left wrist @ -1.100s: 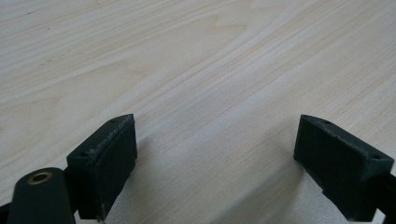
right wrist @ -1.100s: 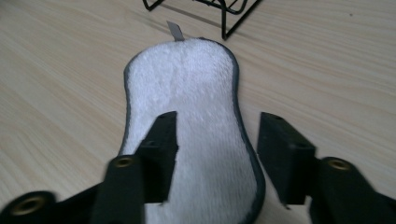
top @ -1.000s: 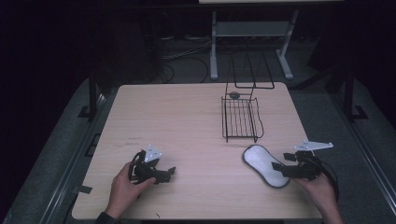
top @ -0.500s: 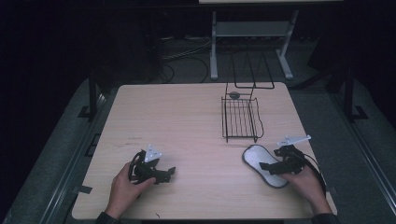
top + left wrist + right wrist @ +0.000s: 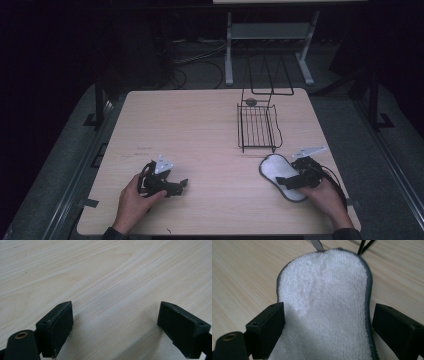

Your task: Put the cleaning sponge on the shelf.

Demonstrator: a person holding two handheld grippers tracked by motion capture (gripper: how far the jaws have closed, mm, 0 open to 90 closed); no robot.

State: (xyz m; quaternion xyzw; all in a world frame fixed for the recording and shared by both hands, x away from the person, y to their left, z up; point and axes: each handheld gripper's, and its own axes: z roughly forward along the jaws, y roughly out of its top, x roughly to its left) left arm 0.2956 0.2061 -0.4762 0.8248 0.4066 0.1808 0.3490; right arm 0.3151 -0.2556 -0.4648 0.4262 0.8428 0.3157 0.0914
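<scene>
A white fleecy pad [image 5: 276, 169] with a grey edge, shaped like an insole, lies flat on the wooden table [image 5: 200, 115] at the front right. My right gripper [image 5: 283, 182] reaches over its near end from the right. In the right gripper view the pad [image 5: 324, 285] lies between and under the jaws of the right gripper [image 5: 328, 325], which have just been opening and stand open, pads apart from the fleece edges. My left gripper [image 5: 181, 186] rests at the front left, open, and in its own view the left gripper [image 5: 115, 325] has bare wood between its jaws.
A black wire rack [image 5: 257, 127] stands behind the pad at the right back of the table, with a small dark round thing [image 5: 251, 102] beside its far end. A metal stand [image 5: 265, 35] and cables lie on the floor beyond the table.
My right hand has slid left, bringing its gripper over the near end of the pad. The left hand has stayed put.
</scene>
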